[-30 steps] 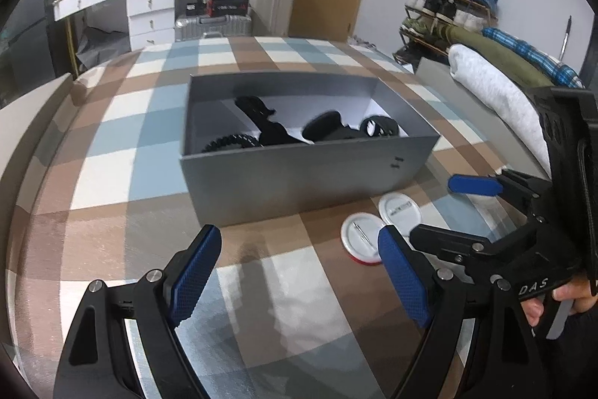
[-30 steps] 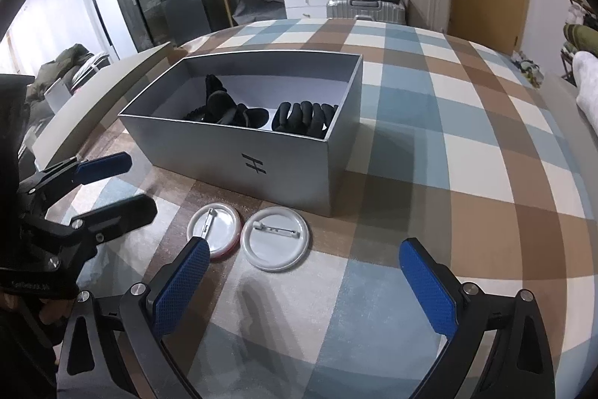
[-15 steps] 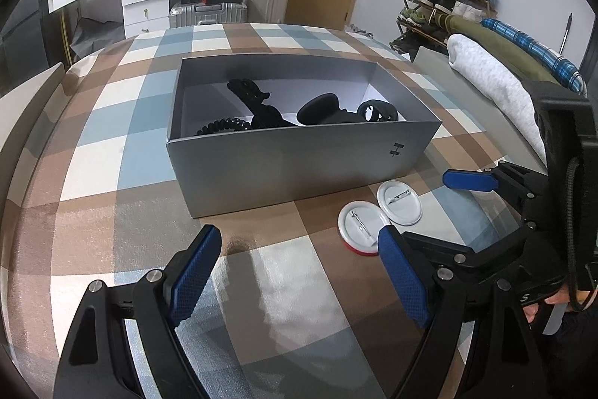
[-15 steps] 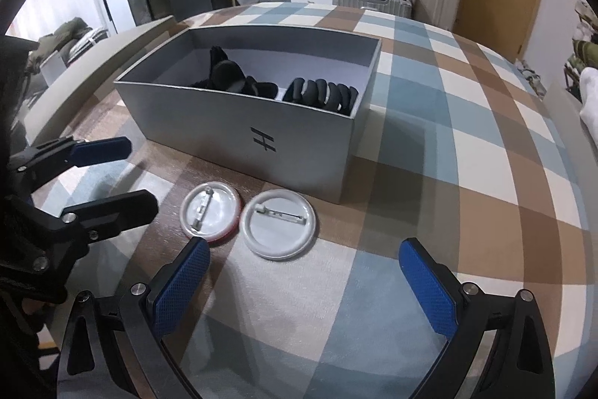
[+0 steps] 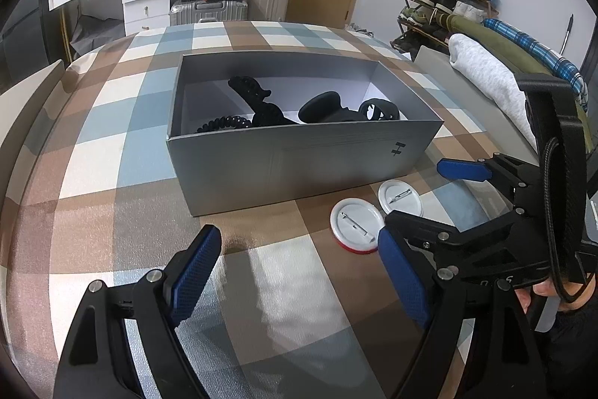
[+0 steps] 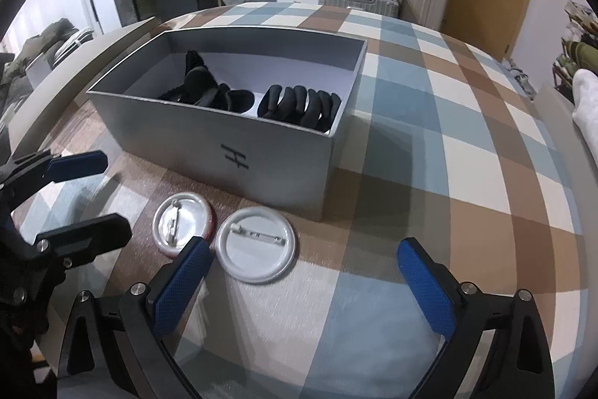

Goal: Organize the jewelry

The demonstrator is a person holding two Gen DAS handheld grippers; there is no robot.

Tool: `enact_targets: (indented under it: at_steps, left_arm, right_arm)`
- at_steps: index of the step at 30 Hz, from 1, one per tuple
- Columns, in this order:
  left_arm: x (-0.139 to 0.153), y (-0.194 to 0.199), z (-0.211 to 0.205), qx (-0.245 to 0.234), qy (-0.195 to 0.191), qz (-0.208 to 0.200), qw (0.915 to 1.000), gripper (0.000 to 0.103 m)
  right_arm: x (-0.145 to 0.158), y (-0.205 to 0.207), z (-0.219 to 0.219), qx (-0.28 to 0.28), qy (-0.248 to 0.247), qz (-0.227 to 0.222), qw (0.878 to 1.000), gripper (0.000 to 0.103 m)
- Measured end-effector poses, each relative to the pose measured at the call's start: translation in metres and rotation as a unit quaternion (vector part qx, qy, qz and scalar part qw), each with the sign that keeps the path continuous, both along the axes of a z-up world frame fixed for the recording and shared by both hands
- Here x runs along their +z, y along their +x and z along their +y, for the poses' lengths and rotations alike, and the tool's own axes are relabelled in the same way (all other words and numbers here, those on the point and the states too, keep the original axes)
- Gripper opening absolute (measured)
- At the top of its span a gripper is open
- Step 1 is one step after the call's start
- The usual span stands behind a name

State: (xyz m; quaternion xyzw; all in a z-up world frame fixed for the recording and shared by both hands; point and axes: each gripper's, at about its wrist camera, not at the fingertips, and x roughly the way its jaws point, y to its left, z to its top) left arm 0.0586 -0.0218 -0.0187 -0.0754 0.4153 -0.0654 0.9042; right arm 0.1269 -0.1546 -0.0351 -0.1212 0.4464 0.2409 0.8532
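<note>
Both handheld units, left gripper [image 5: 299, 272] and right gripper [image 6: 304, 272]: black angular plastic frames, silver screw heads, blue cross-hatched finger pads [image 5: 192, 272]; black braided cable [image 5: 551, 212] on the right unit.

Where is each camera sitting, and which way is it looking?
Left wrist view: sits on the left tongs, looking forward and down at the grey box; the right tongs and some fingers show too.
Right wrist view: sits on the right tongs, looking forward and down at the two round badges; the left tongs show at its left edge.
Both views share the box, the badges and the checked cloth.
</note>
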Motion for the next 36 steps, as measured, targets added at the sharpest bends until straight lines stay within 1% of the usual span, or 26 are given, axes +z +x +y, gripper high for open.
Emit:
enact_targets:
  at_steps: [2,6,7,9,11,12,14,16,19,22,25,30,33,36]
  left_arm:
    - [0.0,0.0,0.0,0.0,-0.001,0.0,1.0,0.083]
    - [-0.001,0.0,-0.001,0.001,-0.001,0.001,1.0,0.083]
    - [0.0,0.0,0.0,0.001,-0.001,0.001,1.0,0.083]
    - [0.0,0.0,0.0,0.001,-0.001,0.001,1.0,0.083]
    - [0.0,0.0,0.0,0.001,-0.001,0.001,1.0,0.083]
    - [0.0,0.0,-0.001,0.001,-0.001,0.001,1.0,0.083]
    - [0.0,0.0,0.0,0.001,-0.001,0.002,1.0,0.083]
    - [0.0,0.001,0.0,0.001,-0.001,0.002,1.0,0.083]
    - [0.0,0.001,0.0,0.001,-0.001,0.002,1.0,0.083]
    - [-0.001,0.001,0.0,0.003,-0.006,0.003,1.0,0.083]
    - [-0.001,0.0,0.001,0.004,-0.008,0.003,1.0,0.083]
    - [-0.001,0.0,0.0,0.004,-0.007,0.004,1.0,0.083]
    - [-0.001,0.002,-0.001,0.005,-0.004,0.007,1.0,0.083]
    - [-0.001,0.003,-0.003,0.004,0.003,0.01,0.9999,0.083]
  right_arm:
    - [0.001,0.0,0.001,0.003,0.001,-0.002,1.0,0.096]
    - [0.002,-0.003,0.003,0.011,0.003,-0.006,1.0,0.091]
    - [0.002,-0.003,0.003,0.015,0.005,-0.005,1.0,0.088]
    - [0.003,-0.006,0.004,0.025,0.007,-0.008,1.0,0.08]
    - [0.005,-0.009,0.007,0.036,0.009,-0.012,0.999,0.066]
    - [0.006,-0.011,0.008,0.042,0.01,-0.013,0.999,0.062]
    - [0.007,-0.014,0.011,0.055,0.011,-0.015,0.998,0.049]
    - [0.007,-0.017,0.014,0.067,0.013,-0.017,0.998,0.042]
    - [0.007,-0.019,0.015,0.069,0.008,-0.022,0.997,0.041]
    - [0.007,-0.018,0.013,0.07,0.017,-0.017,0.997,0.041]
    - [0.011,-0.023,0.011,0.073,0.024,-0.026,0.997,0.041]
    - [0.023,-0.034,-0.003,0.063,0.051,-0.047,0.996,0.041]
    - [0.027,-0.033,-0.011,0.053,0.066,-0.049,0.995,0.041]
    - [0.028,-0.031,-0.016,0.046,0.081,-0.041,0.995,0.042]
